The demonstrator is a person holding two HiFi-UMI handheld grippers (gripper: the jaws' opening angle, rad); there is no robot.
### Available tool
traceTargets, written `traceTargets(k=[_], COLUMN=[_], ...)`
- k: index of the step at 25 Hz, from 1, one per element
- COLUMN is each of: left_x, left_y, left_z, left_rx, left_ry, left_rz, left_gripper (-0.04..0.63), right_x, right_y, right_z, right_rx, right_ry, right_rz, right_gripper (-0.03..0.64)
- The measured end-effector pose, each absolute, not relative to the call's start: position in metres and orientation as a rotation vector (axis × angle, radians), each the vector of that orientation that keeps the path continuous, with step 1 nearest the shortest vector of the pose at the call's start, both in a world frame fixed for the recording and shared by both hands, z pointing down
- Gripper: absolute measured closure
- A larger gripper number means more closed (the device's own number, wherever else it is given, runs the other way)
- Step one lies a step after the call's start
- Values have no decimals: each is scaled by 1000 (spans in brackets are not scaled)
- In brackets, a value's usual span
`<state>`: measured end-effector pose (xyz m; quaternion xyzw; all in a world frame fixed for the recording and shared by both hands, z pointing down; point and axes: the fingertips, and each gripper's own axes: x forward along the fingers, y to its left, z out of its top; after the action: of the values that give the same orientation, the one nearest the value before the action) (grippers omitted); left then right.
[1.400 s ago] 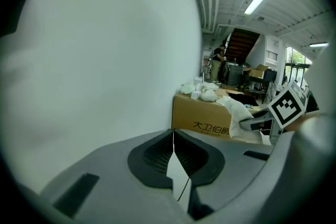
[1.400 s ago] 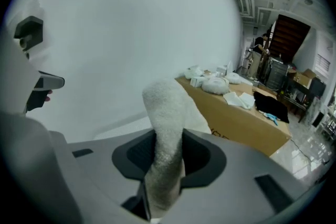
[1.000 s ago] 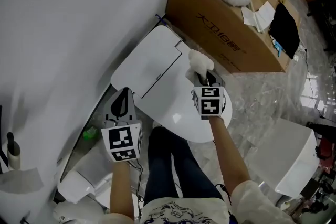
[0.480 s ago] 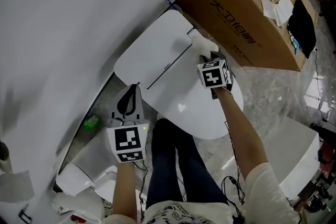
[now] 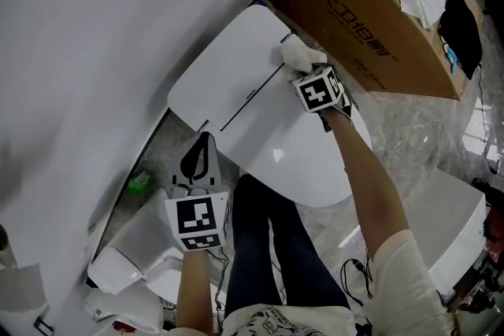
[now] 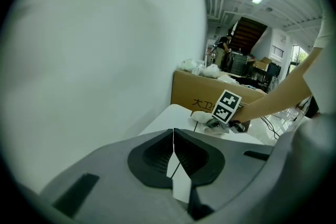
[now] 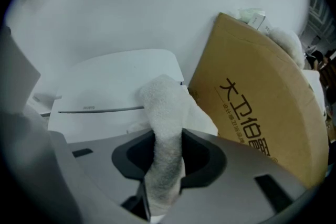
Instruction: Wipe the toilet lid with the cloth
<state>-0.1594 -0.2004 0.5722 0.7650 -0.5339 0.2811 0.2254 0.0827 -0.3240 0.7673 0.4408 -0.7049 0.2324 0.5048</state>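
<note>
1. R tool (image 5: 307, 75) pinches cloth (image 7: 167, 107); the rest bunches just ahead of its tips, by lid (image 5: 276, 157) hinge.
2. L tool (image 5: 202, 144) pressed together, empty.
3. Cloth looks soft, light; prob. best gripped mid-fold.

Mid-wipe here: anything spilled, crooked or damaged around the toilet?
Nothing stands out. The toilet lid lies shut and unmarked; the cloth sits clamped in the right gripper at the lid's rear edge, beside the cardboard box. The left gripper is shut and empty.
</note>
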Motion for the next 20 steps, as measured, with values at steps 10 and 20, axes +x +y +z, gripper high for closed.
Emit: traceTargets(k=[10, 20], left_x=[-124, -104], left_y=[-199, -188], left_z=[570, 563], left_rx=[2154, 2171], left_ry=[-1418, -1400], left_rz=[770, 761], left_gripper=[586, 586], right_x=[106, 153], right_y=[-293, -236], right_z=[777, 780], right_rx=[1035, 1089], right_ry=[-1674, -1618], right_rz=[549, 612], right_gripper=[505, 505])
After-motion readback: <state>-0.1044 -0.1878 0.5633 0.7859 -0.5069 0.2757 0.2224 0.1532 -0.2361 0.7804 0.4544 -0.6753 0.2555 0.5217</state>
